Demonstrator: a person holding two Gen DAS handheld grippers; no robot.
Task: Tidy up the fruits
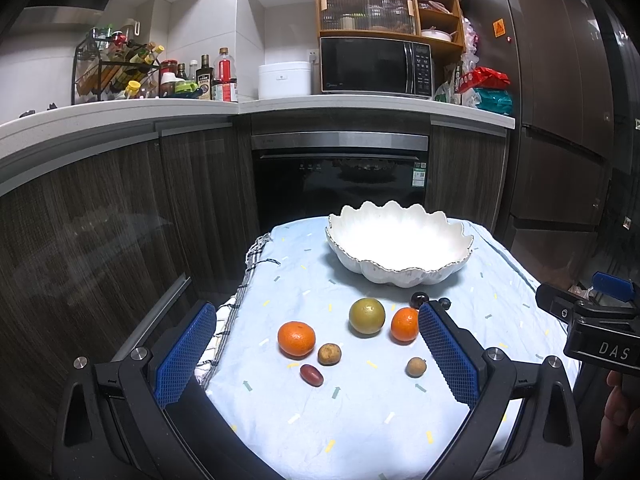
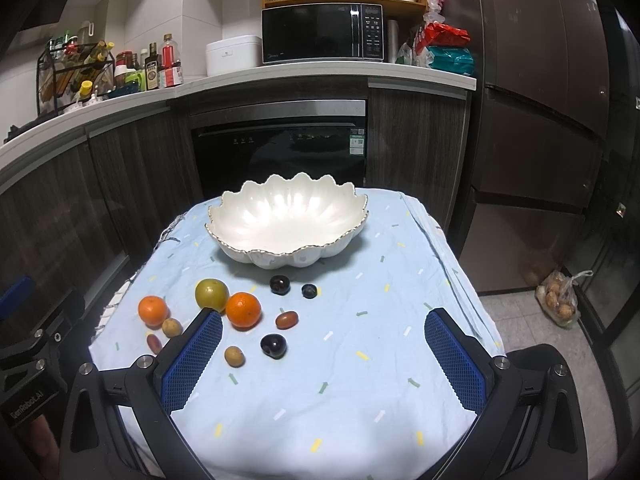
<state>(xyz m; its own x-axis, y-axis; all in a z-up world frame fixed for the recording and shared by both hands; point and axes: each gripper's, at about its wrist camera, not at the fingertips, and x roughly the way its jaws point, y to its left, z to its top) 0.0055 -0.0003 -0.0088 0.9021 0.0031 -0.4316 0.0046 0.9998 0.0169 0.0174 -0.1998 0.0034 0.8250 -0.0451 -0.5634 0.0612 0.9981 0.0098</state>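
Observation:
A white scalloped bowl (image 1: 400, 244) (image 2: 286, 220) stands empty at the far side of a small table under a light blue cloth (image 2: 340, 380). In front of it lie loose fruits: two oranges (image 1: 296, 339) (image 2: 243, 309), a green round fruit (image 1: 367, 316) (image 2: 211, 292), small brown longans (image 1: 329, 354) (image 2: 234, 356), a red date (image 1: 311, 375), dark plums (image 2: 273, 345) and a blueberry (image 2: 309, 291). My left gripper (image 1: 316, 356) is open above the fruits on the left. My right gripper (image 2: 324, 354) is open above the near middle of the cloth.
Dark wood cabinets and a built-in dishwasher (image 2: 280, 152) stand behind the table. The counter holds bottles, a rice cooker (image 1: 284, 80) and a microwave (image 1: 376, 67). A bag of produce (image 2: 560, 300) lies on the floor at right, by a tall fridge.

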